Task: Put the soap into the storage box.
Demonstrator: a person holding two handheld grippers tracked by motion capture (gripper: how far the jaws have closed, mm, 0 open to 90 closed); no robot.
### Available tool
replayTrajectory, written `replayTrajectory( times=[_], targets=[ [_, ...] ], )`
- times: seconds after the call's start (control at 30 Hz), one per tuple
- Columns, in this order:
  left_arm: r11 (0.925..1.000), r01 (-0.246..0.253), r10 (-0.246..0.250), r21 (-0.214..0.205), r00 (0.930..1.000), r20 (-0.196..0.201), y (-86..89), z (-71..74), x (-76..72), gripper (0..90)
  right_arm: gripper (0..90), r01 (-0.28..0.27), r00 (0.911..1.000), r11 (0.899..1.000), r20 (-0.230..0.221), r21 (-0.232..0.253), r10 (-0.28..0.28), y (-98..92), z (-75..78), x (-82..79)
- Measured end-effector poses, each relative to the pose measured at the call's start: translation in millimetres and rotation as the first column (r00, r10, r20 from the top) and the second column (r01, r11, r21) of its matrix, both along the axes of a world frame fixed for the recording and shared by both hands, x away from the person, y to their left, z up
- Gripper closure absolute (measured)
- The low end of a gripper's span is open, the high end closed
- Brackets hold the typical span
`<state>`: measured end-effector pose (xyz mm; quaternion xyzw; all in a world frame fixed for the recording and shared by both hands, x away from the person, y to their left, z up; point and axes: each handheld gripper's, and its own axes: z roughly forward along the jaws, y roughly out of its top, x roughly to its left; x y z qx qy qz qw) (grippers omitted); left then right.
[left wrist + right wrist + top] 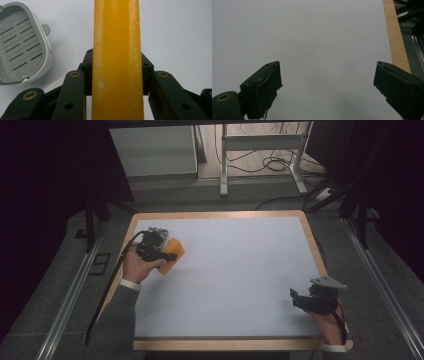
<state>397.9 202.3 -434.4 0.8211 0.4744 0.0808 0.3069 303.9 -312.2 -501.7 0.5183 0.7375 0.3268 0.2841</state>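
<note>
Left gripper view: left gripper (117,82) clamps orange bar (117,50) (grey slotted tray (22,45) beside). Right gripper (327,90) wide apart over table (312,37).

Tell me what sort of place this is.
Probably a lab or workshop set up for recording demonstrations, not a home. A white-topped table with a wood edge stands on grey carpet, loose cables trail by a metal frame behind it, and a person works with a hand-held gripper in each hand.
</note>
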Motion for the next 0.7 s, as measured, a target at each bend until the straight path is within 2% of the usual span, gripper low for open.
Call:
replayTrajectory(
  times=[0.2,0.7],
  targets=[
    [0.9999,-0.015,0.015,-0.008,0.9999,0.001,2.4,-0.9,6.3,60.8,7.8,-0.001,1.0,1.0,-0.001,-0.002,0.001,0.0,-0.3,0.1],
    [0.999,-0.04,0.039,-0.019,0.9989,-0.025,10.4,-4.8,17.4,60.8,7.7,0.002,1.0,1.0,-0.002,0.0,-0.002,-0.7,-0.9,0.4]
  ],
)
